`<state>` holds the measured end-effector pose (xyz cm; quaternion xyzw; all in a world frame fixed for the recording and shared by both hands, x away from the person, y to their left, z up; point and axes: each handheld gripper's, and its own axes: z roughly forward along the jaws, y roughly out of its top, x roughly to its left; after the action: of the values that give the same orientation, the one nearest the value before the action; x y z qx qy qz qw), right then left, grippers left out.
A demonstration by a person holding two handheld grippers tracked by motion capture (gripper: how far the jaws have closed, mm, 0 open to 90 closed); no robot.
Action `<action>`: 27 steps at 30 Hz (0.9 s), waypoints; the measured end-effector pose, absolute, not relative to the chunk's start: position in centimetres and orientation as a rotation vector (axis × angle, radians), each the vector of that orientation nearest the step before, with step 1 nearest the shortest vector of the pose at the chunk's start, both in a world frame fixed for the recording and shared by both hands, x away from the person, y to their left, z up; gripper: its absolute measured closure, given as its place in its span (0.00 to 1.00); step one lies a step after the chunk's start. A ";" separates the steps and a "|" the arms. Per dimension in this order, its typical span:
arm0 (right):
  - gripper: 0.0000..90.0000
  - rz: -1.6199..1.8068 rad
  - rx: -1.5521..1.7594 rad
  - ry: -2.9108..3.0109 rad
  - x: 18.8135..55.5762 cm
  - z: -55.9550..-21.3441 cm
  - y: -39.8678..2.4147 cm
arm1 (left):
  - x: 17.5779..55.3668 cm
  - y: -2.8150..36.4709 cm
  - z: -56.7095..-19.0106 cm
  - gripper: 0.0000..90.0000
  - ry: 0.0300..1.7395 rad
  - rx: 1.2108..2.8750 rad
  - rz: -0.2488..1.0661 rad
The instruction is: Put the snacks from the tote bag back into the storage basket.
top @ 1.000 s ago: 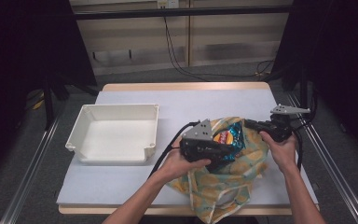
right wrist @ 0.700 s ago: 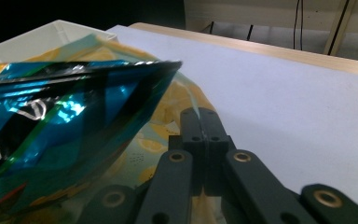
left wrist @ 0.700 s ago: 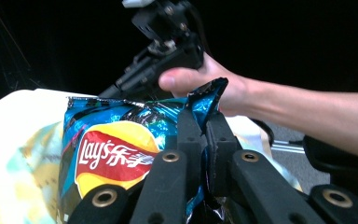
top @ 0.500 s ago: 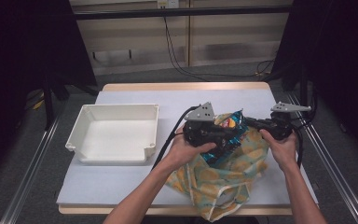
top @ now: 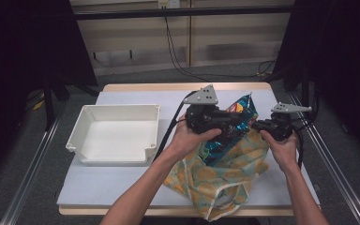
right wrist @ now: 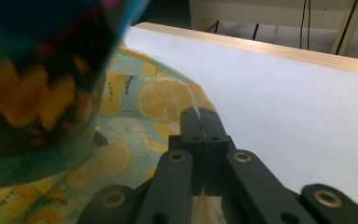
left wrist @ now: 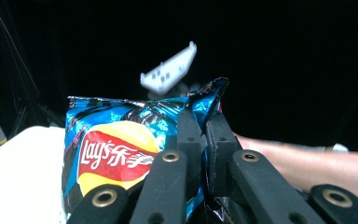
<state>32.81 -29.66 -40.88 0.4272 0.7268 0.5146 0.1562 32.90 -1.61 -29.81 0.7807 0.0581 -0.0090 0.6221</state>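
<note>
Change since a second ago: my left gripper (top: 236, 123) has come up and carried the chip bag (top: 232, 126) with it; before, the bag sat lower in the mouth of the tote, now most of it stands clear above the cloth. My right gripper (top: 254, 125) has stayed where it was.
Left jaws: I have them pinched narrow on the top edge of the chip bag (left wrist: 121, 149), near its torn upper corner, in the left gripper view.
Right jaws: closed tight on the rim of the lemon-print tote bag (right wrist: 158, 102); a thin strip of cloth runs up between the pads in the right gripper view.
Chip bag: blue, with a red and yellow logo, held tilted over the tote's opening, its lower end still inside, between my two grippers.
Tote bag (top: 225, 173): lies on the near right part of the table (top: 122, 187), its handle loop hanging toward the front edge.
White tray (top: 117, 136): on the left half of the table, well apart from the bags.
</note>
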 end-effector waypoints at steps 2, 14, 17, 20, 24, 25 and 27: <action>1.00 1.481 1.218 2.091 32.8 -41.0 -29.5 | 33.0 -1.6 -29.2 0.96 0.124 1.775 -0.022; 1.00 1.499 1.171 2.102 32.2 -41.0 -29.2 | 33.4 -2.0 -26.1 0.96 0.121 1.735 -0.009; 1.00 1.489 1.171 2.099 32.0 -41.1 -29.1 | 33.6 -1.6 -25.6 0.96 0.124 1.717 -0.011; 1.00 1.478 1.184 2.086 31.8 -41.3 -29.6 | 33.6 -1.0 -25.4 0.96 0.130 1.717 -0.002; 1.00 1.465 1.208 2.071 31.8 -41.5 -30.2 | 33.7 0.3 -24.9 0.96 0.135 1.701 0.014; 1.00 1.464 1.206 2.070 31.7 -41.5 -30.2 | 33.8 0.8 -24.8 0.96 0.144 1.688 0.008; 1.00 1.458 1.212 2.062 31.7 -41.6 -30.4 | 34.0 1.6 -24.6 0.96 0.150 1.681 0.020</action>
<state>31.72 -30.35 -41.57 0.4265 0.7255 0.5129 0.1693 33.98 1.60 -24.57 0.7443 0.0666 0.0090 0.6644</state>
